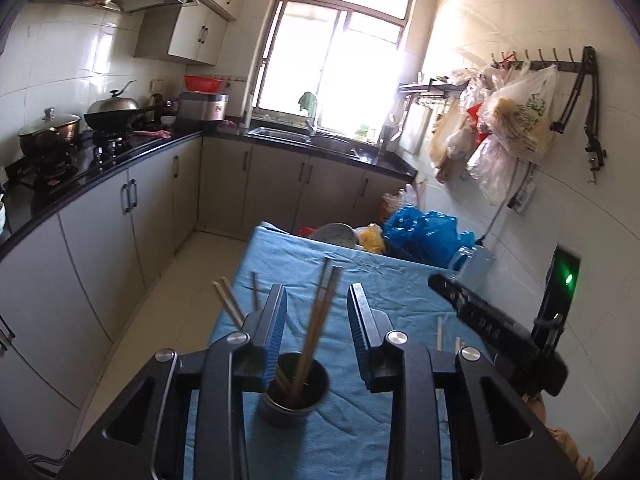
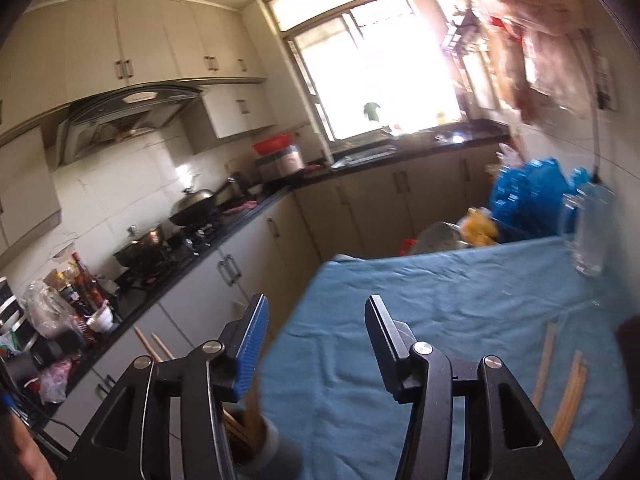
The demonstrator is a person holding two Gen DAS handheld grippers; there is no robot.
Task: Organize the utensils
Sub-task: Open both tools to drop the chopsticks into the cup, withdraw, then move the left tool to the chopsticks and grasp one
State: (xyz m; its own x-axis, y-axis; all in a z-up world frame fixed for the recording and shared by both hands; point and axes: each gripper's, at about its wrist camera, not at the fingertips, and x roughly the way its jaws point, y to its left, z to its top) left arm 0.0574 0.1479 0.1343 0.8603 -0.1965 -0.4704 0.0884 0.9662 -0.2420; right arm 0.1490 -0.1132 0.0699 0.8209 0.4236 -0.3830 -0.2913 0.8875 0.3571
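Two grippers: both over a tabletop (image 1: 376,280) covered in blue cloth
Left gripper (image 1: 316,300): fingers part-open, blue pads facing each other, nothing pressed between them
Chopsticks in cup (image 1: 316,320): a pair rising between the left fingers, touching neither pad, lower ends down inside the cup
Cup (image 1: 294,396): dark, round, upright on the cloth, low between the left fingers; more sticks lean out past its left side (image 1: 230,300)
Right gripper (image 2: 316,320): fingers apart about halfway, holding nothing; only blue cloth shows in the gap
Right gripper seen from left view: its black body (image 1: 500,332) comes in from the right edge, well to the right of the cup
Loose chopsticks (image 2: 568,396): wooden pairs lying flat on the cloth, right of the right fingers
Cup in right view: bottom left, partly hidden by the left finger (image 2: 250,344)
Glass (image 2: 592,228): clear, upright, far right part of the tabletop
Blue bag (image 1: 424,236): beyond the tabletop's far edge, beside a bowl (image 1: 334,234)
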